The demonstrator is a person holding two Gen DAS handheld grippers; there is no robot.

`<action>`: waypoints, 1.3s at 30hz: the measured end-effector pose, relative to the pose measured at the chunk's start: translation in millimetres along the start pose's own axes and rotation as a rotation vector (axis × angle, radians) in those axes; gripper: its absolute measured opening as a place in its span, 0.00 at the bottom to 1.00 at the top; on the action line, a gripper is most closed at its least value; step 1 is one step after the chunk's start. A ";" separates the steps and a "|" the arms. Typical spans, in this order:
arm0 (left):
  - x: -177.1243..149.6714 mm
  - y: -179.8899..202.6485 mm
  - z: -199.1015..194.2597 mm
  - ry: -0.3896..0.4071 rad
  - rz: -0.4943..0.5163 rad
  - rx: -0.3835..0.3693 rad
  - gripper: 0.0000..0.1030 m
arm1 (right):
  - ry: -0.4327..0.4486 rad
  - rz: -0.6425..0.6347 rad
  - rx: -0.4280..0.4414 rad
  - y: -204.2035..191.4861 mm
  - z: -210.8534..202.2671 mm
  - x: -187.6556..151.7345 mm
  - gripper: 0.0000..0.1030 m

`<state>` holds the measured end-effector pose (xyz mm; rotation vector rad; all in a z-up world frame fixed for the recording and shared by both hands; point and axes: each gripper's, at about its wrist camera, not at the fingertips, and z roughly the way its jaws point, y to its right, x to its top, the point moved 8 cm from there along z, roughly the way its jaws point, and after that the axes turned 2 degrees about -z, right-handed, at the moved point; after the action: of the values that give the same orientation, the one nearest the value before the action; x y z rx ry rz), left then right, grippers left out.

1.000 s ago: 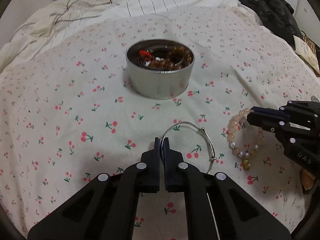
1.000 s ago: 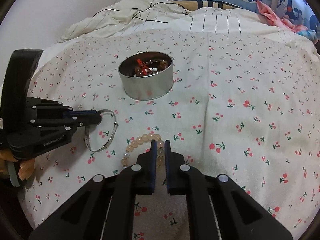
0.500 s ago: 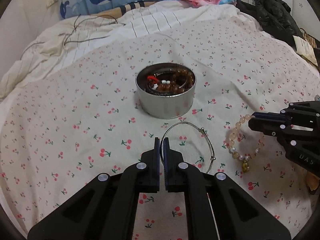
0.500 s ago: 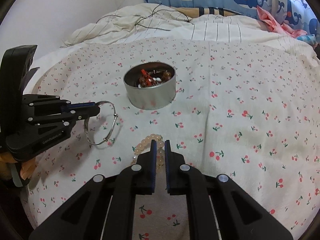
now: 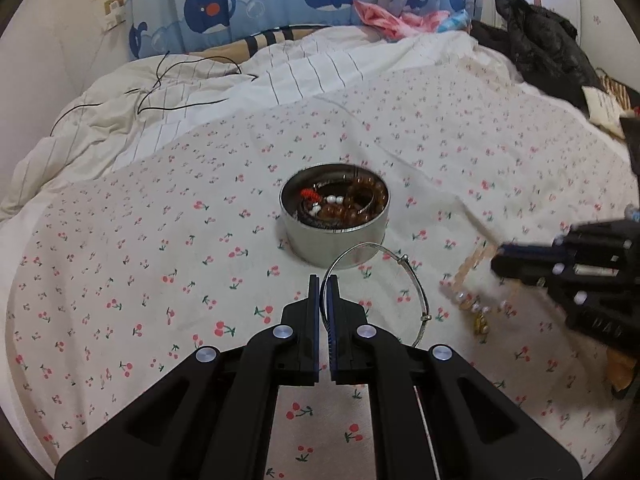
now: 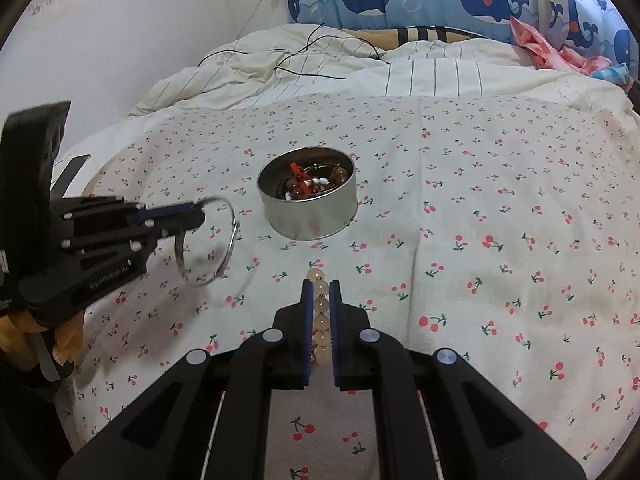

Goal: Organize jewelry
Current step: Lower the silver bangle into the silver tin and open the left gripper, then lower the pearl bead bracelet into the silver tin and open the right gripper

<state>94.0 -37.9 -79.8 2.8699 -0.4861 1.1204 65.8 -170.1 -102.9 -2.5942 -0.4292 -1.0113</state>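
1. Left gripper [image 5: 324, 292]: pitched steeply downward, jaws pinched onto the rim of a thin silver bangle [image 5: 394, 278]. From the right wrist view the bangle [image 6: 208, 240] hangs clear of the bed cover.
2. Right gripper [image 6: 320, 300]: likewise angled downward, jaws narrow and clamped on a pale bead bracelet [image 6: 321, 312], with beads lined up between the pads. The left wrist view shows the bracelet [image 5: 472, 280] blurred, dangling below the gripper.
3. Round metal tin [image 5: 336, 236]: stands near the middle of the cherry-print bed cover [image 5: 140, 280], beyond both grippers, holding brown beads and a red piece.
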 end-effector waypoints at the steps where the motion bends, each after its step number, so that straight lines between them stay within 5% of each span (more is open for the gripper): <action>1: 2.0 0.3 -0.9 0.002 -0.004 -0.008 0.03 | -0.005 0.001 0.003 -0.7 1.3 -1.3 0.08; 12: 38.4 -12.6 1.1 0.019 -0.103 -0.063 0.03 | -0.047 0.022 0.024 -4.4 7.9 -10.9 0.08; 28: 73.1 -7.4 68.5 -0.052 -0.145 -0.067 0.03 | -0.031 0.057 0.029 2.2 5.0 -8.7 0.08; 39: 68.4 -18.7 103.6 -0.120 -0.169 -0.035 0.03 | 0.063 0.154 0.108 15.1 -4.9 47.9 0.08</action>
<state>215.0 -52.9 -109.5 2.8950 -0.2564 0.9096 102.4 -178.1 -69.1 -2.4501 -0.2558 -0.9857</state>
